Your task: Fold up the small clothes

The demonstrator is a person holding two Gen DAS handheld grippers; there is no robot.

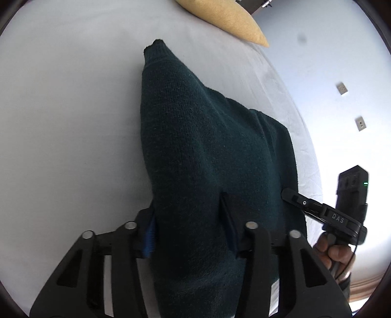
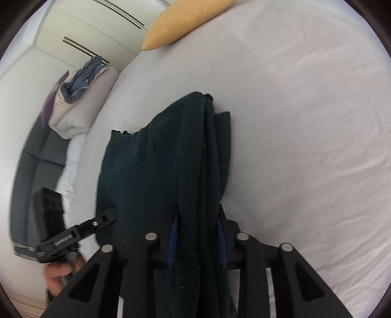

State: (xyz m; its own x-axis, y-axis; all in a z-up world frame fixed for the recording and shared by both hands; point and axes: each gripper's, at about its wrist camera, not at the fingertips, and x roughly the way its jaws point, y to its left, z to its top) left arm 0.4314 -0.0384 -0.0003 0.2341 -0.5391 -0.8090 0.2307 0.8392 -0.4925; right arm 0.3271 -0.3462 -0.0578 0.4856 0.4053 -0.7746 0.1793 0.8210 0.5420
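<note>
Two grippers grasp one dark green knitted garment (image 1: 207, 159) above a pale bed sheet (image 1: 61, 122). Left gripper (image 1: 189, 227): its blue-lined pads are pressed against a thick bunch of the knit, which fills the gap between the black fingers and runs down past the camera's lower edge. Right gripper (image 2: 197, 241): its pads are likewise clamped on a narrower, several-layered gather of the same fabric, the layers showing as parallel vertical ridges. Each gripper appears in the other's view, held by a hand (image 1: 334, 252) at the frame's margin, at the garment's side edge. The garment is of coarse, even stitch and nearly black in shadow; from the jaws it slopes away and down to the sheet, where its far end lies. In the left wrist view it narrows to a ribbed tip at its far end; in the right wrist view a broad panel spreads leftward from the gathered folds, ending in an uneven edge. Beyond it, a mustard-yellow cushion (image 2: 188, 19) rests on the sheet's far part. A heap of pale and blue bedding (image 2: 80, 97) lies off the bed's side, before white cupboard doors (image 2: 85, 24).
</note>
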